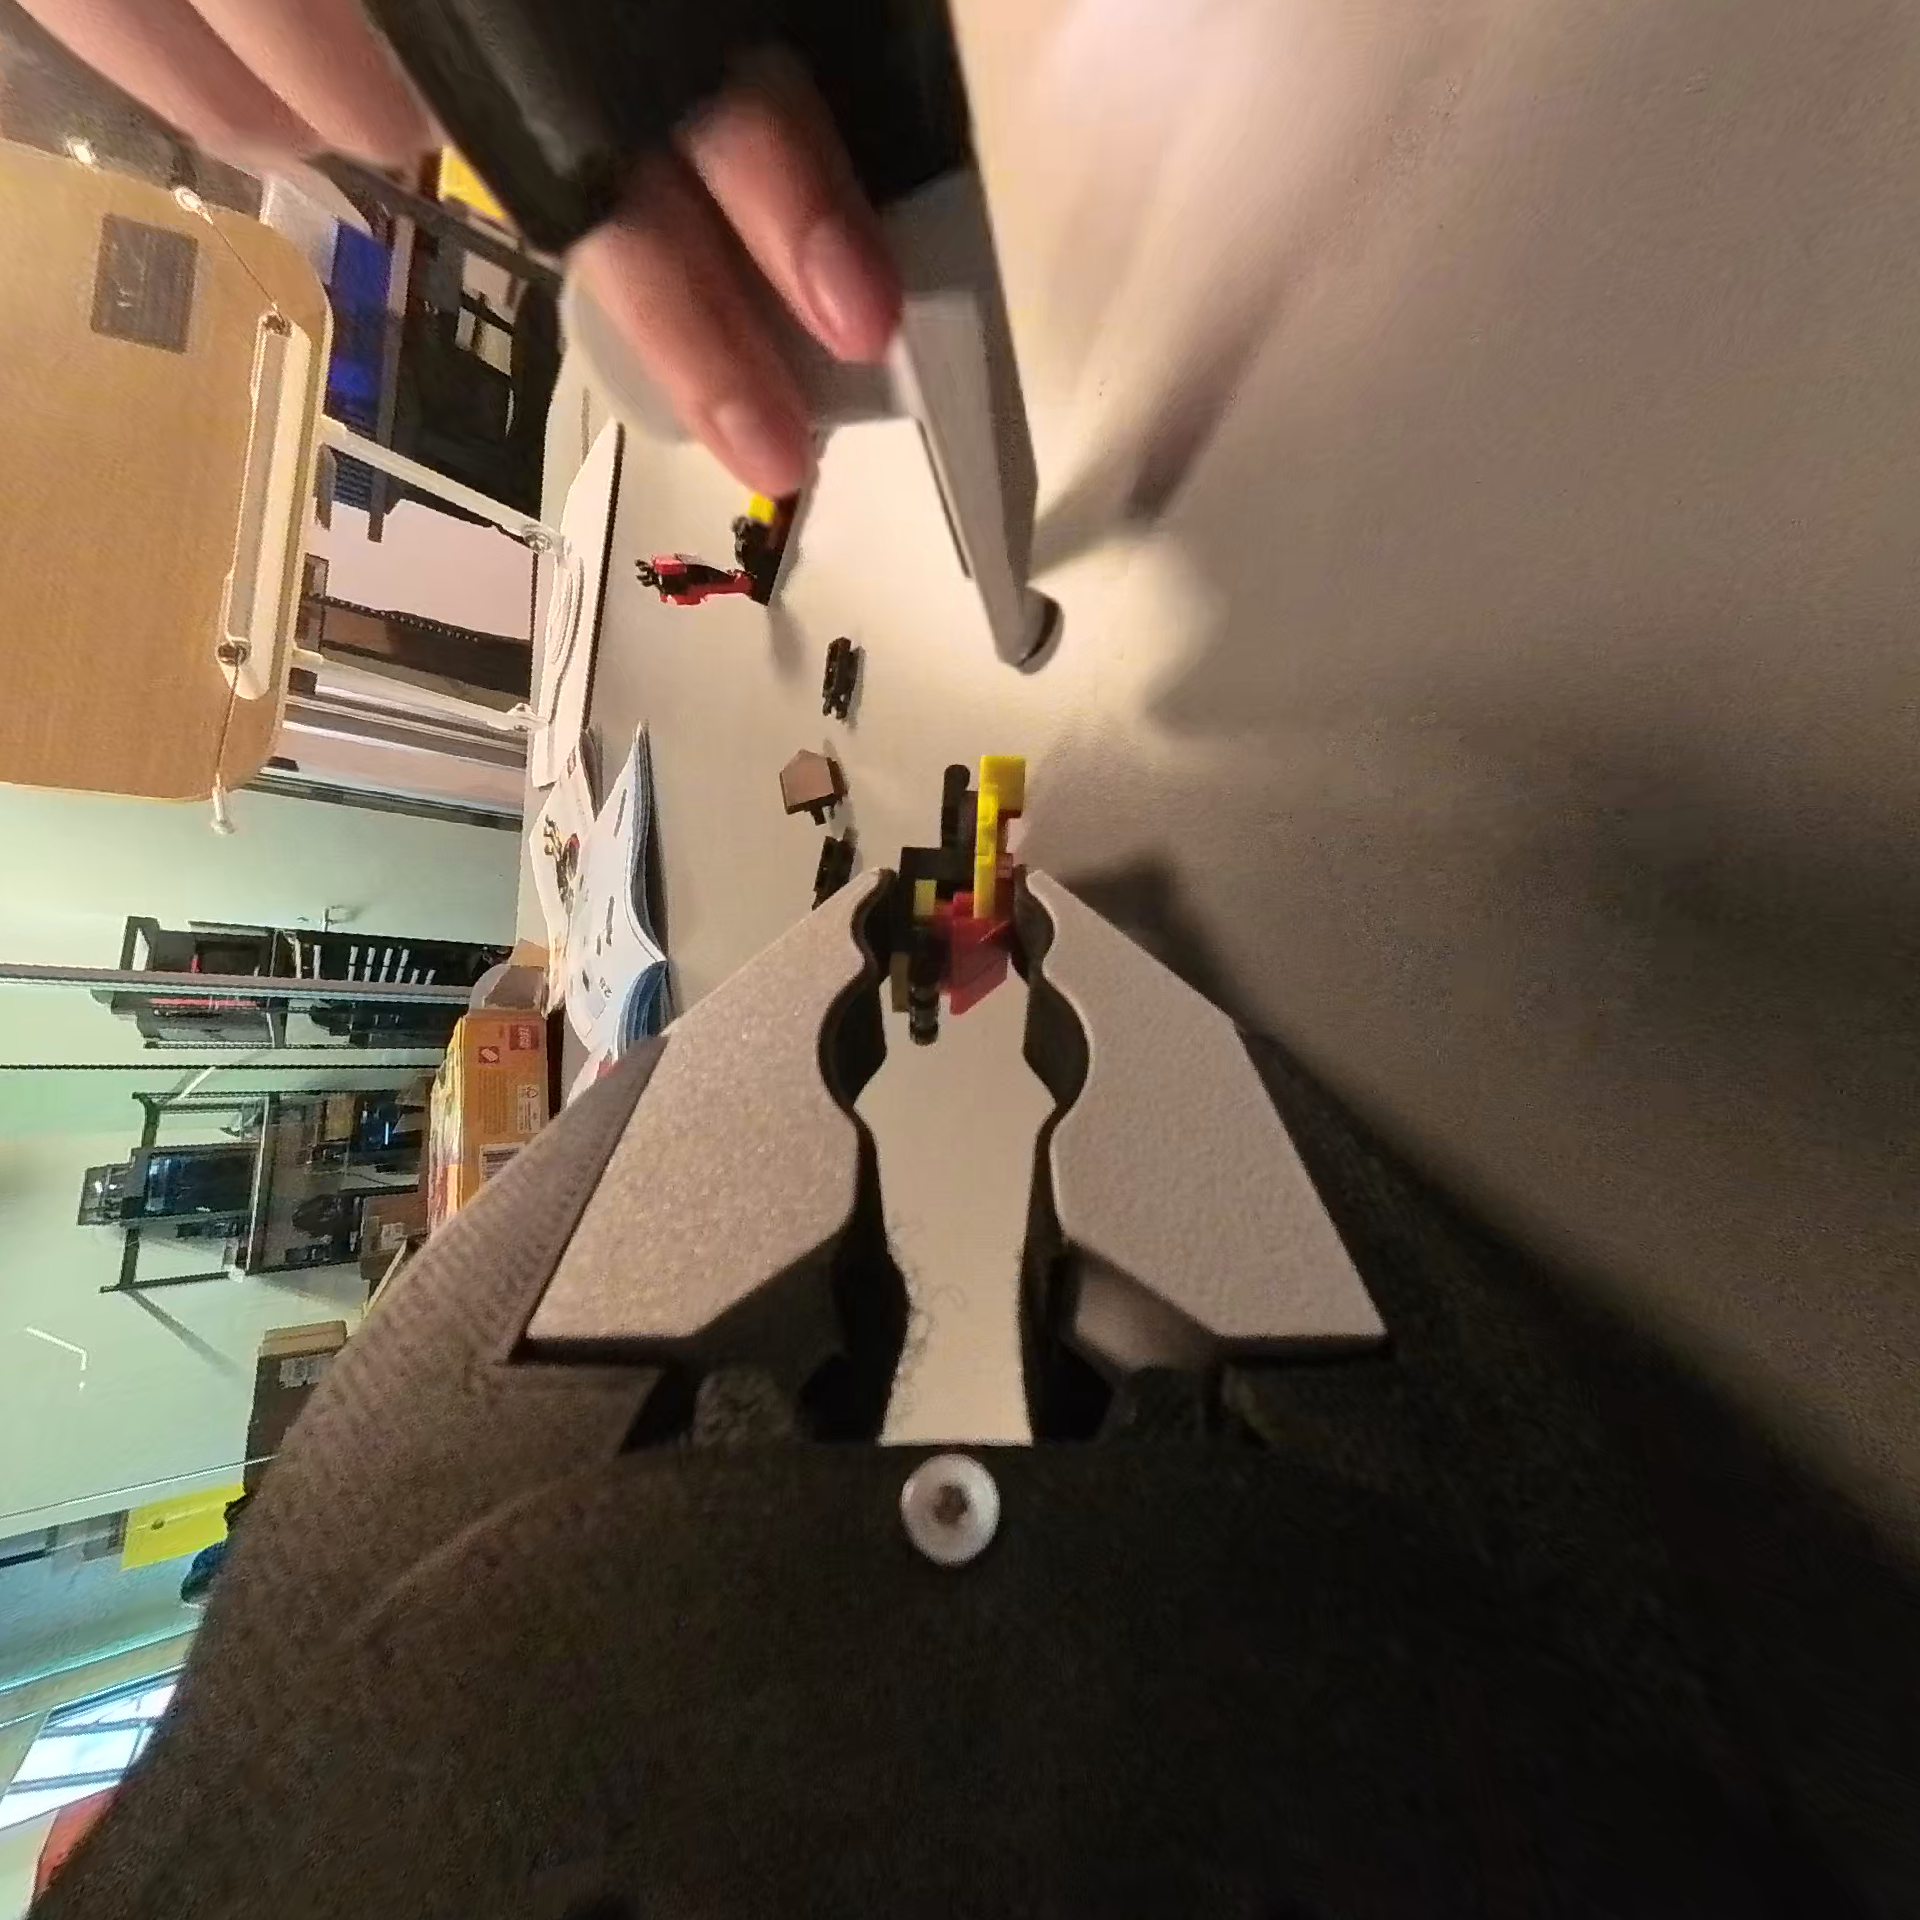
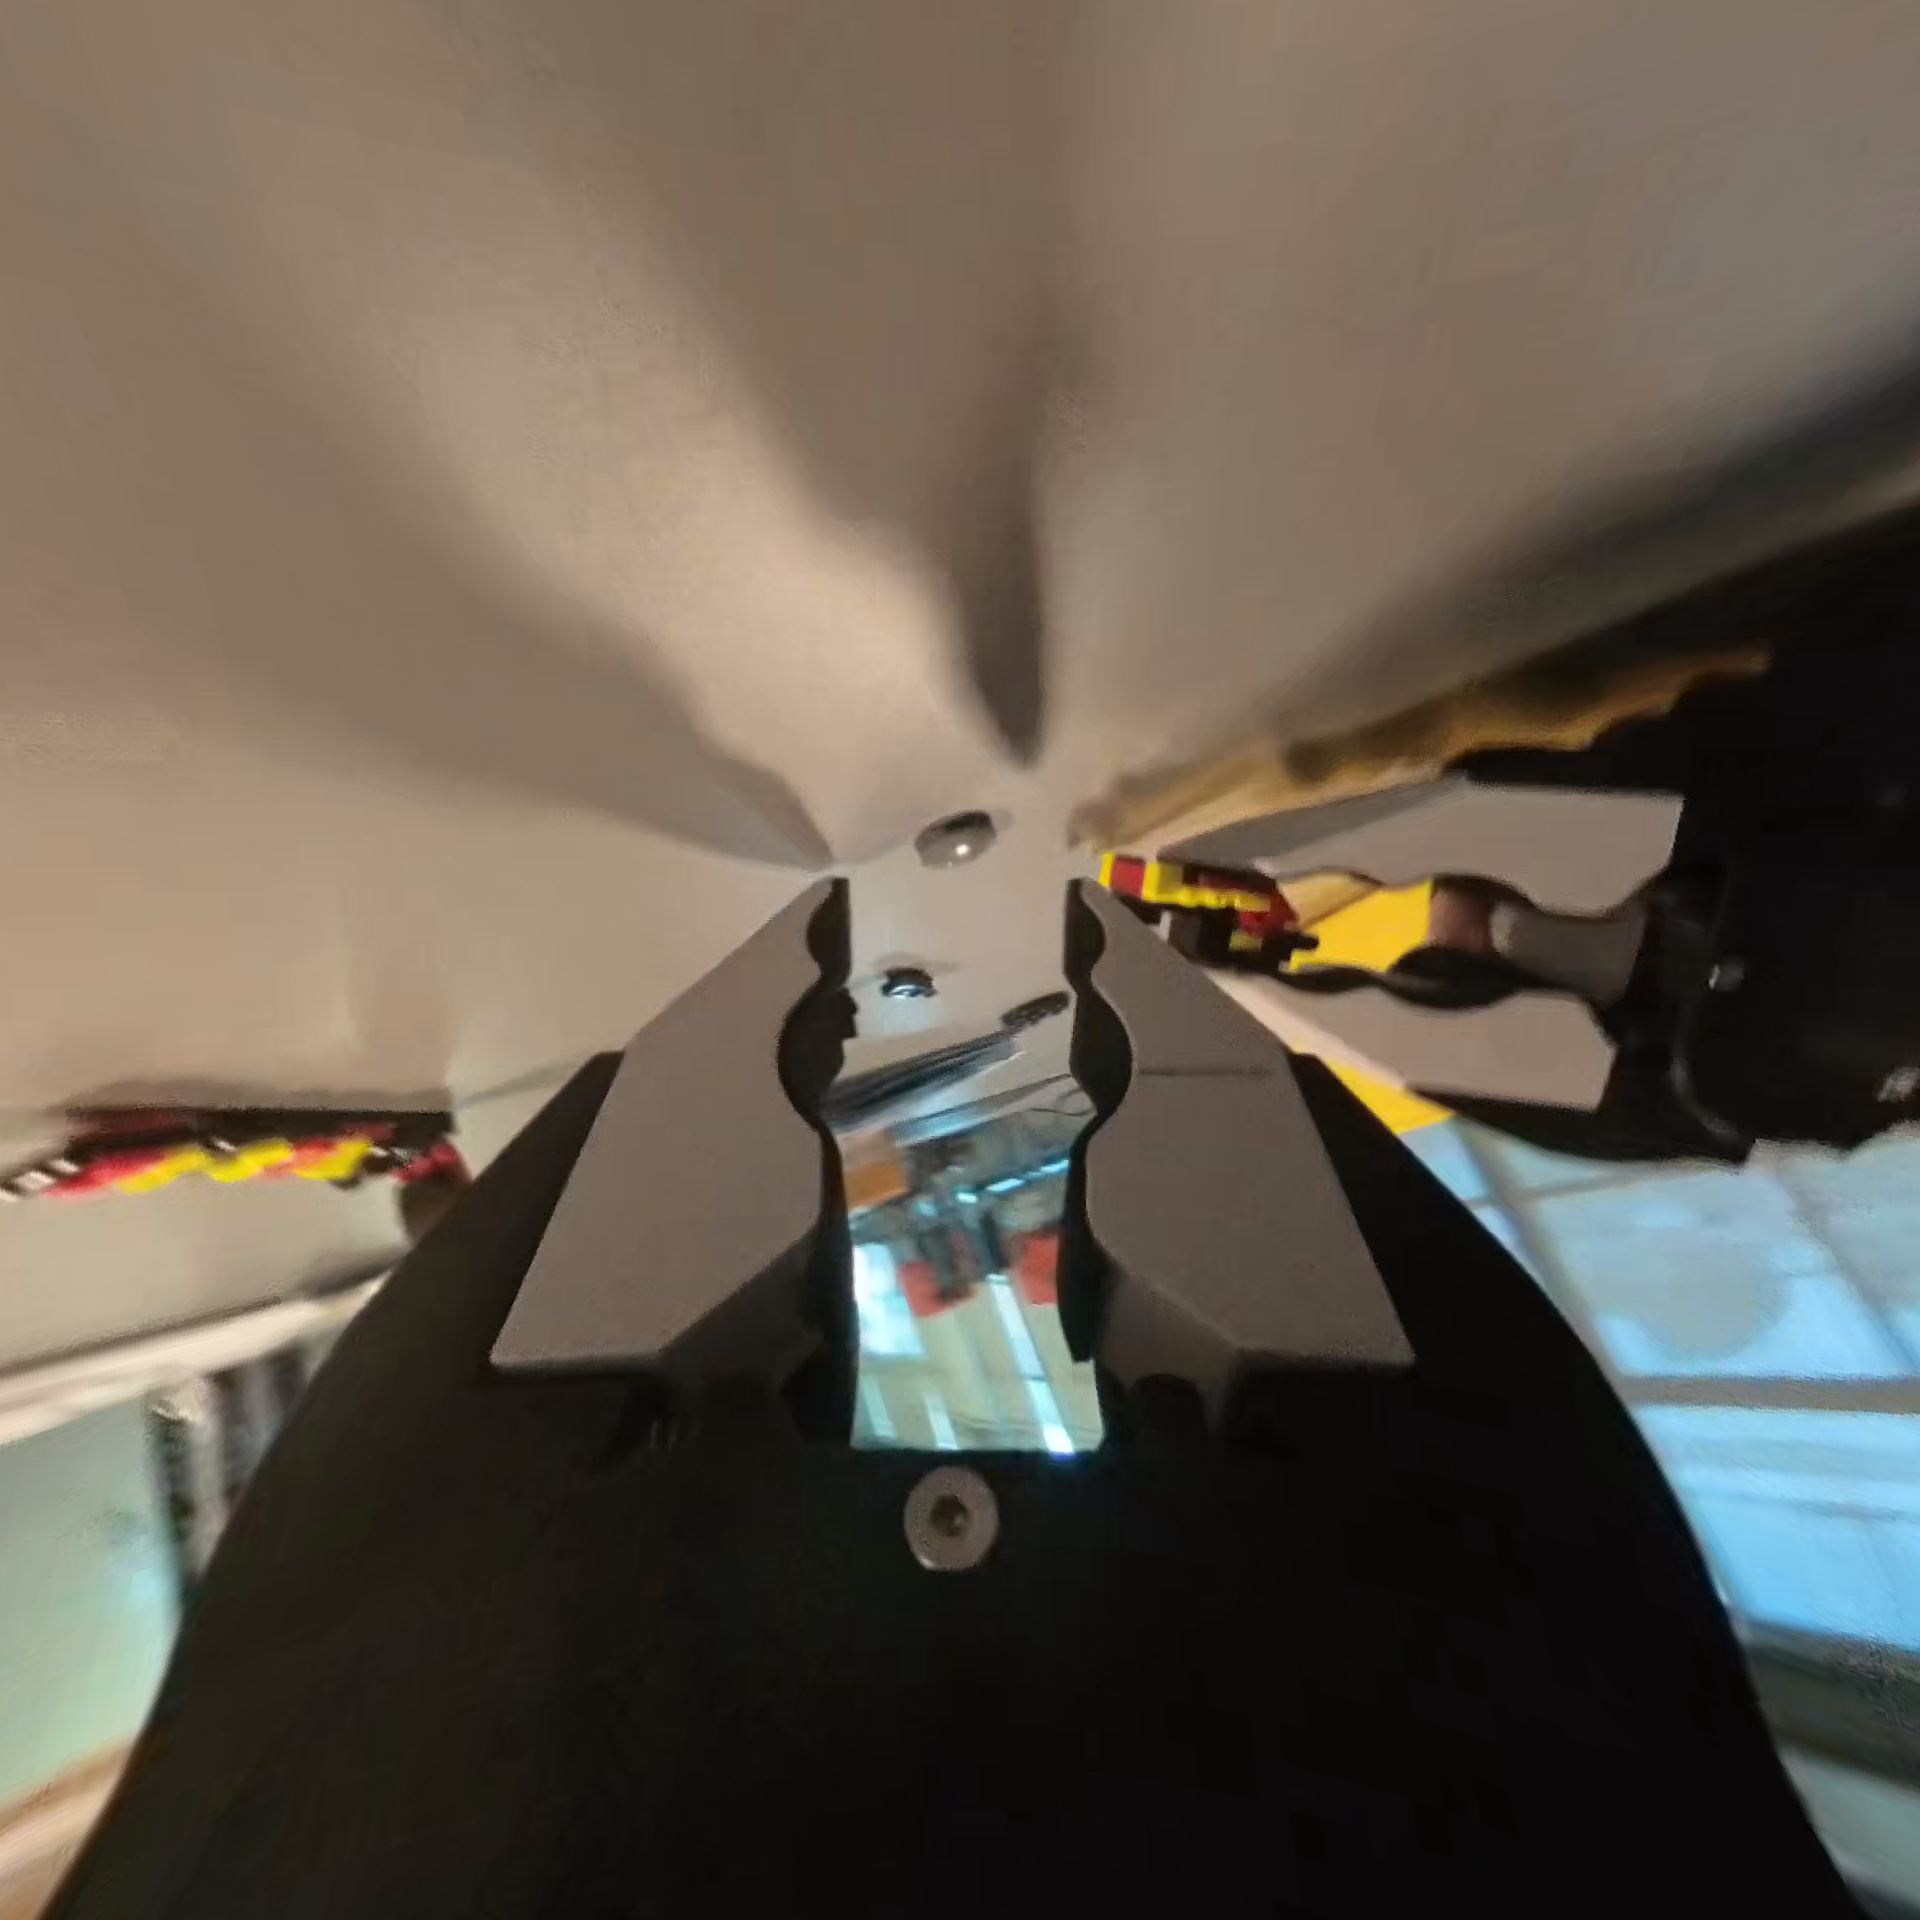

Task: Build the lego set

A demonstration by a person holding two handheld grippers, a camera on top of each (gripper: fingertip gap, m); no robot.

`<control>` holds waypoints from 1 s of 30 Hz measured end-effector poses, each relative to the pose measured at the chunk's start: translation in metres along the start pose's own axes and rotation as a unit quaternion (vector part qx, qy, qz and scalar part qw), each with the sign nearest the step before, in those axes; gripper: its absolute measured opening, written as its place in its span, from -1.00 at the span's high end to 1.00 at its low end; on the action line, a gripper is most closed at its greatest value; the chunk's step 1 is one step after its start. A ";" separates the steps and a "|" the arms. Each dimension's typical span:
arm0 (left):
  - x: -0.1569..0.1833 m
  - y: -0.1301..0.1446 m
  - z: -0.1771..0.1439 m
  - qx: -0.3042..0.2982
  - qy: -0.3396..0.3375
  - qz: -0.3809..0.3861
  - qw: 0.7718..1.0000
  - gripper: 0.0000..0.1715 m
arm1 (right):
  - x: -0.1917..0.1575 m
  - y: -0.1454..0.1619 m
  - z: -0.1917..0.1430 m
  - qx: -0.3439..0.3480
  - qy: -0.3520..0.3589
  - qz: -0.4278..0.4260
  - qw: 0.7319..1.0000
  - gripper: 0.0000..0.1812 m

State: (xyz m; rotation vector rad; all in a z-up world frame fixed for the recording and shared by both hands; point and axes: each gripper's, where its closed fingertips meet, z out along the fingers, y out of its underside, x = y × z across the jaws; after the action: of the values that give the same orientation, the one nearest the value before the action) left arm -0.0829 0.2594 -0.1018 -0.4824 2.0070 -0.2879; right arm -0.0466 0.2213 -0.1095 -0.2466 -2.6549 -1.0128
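Observation:
My left gripper is shut on a small black, yellow and red lego assembly and holds it at its fingertips above the pale table. A person's hand holds the right gripper above and beyond it; one of its grey fingers points down at the table, blurred. In the right wrist view my right gripper is open and empty, close to the table. The left gripper's fingers and the held assembly show at the right there.
On the table lie a second red, black and yellow sub-assembly, two small black pieces and a brown piece. An open instruction booklet and an orange box sit near the table edge. A wooden chair stands beyond. The brown piece sits 7 centimetres or so from the ends of my right fingers.

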 end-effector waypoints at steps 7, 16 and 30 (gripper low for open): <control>0.001 -0.004 0.002 0.013 -0.008 0.002 1.000 0.77 | 0.009 0.021 -0.007 0.075 -0.013 0.701 0.709 0.68; 0.003 -0.006 0.003 0.015 -0.012 0.011 1.000 0.77 | 0.006 0.001 0.007 0.189 -0.014 0.873 0.450 0.73; 0.001 -0.008 0.003 0.016 -0.023 0.026 0.999 0.77 | 0.001 0.011 0.011 0.203 -0.012 0.866 0.457 0.86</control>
State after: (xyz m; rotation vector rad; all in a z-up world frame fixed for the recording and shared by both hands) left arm -0.0793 0.2515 -0.1009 -0.4116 1.9650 -0.2736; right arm -0.0471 0.2364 -0.1103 -2.0752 -1.0749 0.3892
